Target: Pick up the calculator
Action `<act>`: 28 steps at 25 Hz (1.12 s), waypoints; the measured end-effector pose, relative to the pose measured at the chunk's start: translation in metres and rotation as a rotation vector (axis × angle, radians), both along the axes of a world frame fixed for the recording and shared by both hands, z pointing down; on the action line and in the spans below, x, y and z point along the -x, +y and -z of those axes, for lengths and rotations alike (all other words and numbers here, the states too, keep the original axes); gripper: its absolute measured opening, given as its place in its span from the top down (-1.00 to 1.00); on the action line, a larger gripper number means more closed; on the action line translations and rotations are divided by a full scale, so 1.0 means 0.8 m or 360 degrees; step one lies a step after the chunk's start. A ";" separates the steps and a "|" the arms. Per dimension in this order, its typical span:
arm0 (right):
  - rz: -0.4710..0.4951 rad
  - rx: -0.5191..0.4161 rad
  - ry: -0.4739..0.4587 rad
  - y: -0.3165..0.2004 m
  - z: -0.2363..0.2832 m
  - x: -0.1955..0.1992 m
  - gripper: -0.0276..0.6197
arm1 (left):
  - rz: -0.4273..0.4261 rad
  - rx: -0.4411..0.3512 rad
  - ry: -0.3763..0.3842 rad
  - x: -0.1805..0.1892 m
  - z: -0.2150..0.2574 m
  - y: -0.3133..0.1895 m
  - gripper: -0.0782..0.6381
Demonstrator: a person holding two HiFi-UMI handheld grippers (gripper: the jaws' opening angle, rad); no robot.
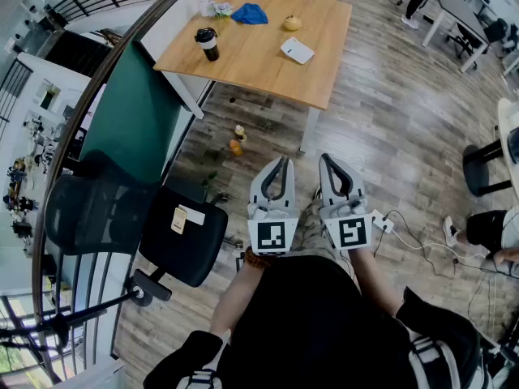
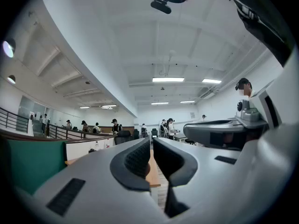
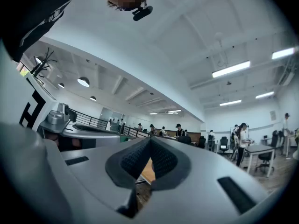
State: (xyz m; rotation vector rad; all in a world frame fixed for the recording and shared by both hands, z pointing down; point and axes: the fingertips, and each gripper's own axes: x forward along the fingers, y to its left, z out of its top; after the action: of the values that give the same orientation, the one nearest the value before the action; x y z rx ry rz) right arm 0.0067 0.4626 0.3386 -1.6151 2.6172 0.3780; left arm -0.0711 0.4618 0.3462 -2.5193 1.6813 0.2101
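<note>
The calculator (image 1: 297,50), a flat white rectangle, lies on the wooden table (image 1: 259,63) far ahead of me, near its right side. Both grippers are held close to my body over the floor, well short of the table. My left gripper (image 1: 283,162) is shut with nothing between its jaws. My right gripper (image 1: 324,160) beside it is shut and empty too. In the left gripper view the left gripper (image 2: 152,143) points slightly up across the room, with the table edge just past its tips. The right gripper (image 3: 149,142) does the same in the right gripper view; the calculator shows in neither.
The table also holds a black cup (image 1: 208,44), a blue cloth (image 1: 249,13) and a small yellow object (image 1: 292,23). A black office chair (image 1: 183,233) and a green partition (image 1: 134,112) stand at the left. Small items (image 1: 237,141) and cables (image 1: 405,237) lie on the floor.
</note>
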 end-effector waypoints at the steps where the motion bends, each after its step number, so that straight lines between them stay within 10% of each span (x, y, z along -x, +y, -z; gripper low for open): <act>1: -0.0002 0.0012 -0.0005 -0.003 -0.001 -0.002 0.90 | 0.0002 -0.0006 -0.0011 -0.001 0.002 -0.004 0.67; 19: 0.0048 0.0181 0.0053 -0.093 -0.015 -0.026 0.89 | -0.0017 -0.0021 0.0018 -0.022 0.015 -0.100 0.67; 28: -0.0002 0.0203 0.0033 -0.123 -0.020 -0.039 0.21 | -0.0042 0.0050 0.0016 -0.026 0.007 -0.124 0.67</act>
State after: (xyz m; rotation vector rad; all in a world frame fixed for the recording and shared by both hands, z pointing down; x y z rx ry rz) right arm 0.0377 0.3645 0.3542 -1.6571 2.7072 0.2327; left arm -0.0501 0.3628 0.3403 -2.5684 1.6688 0.2006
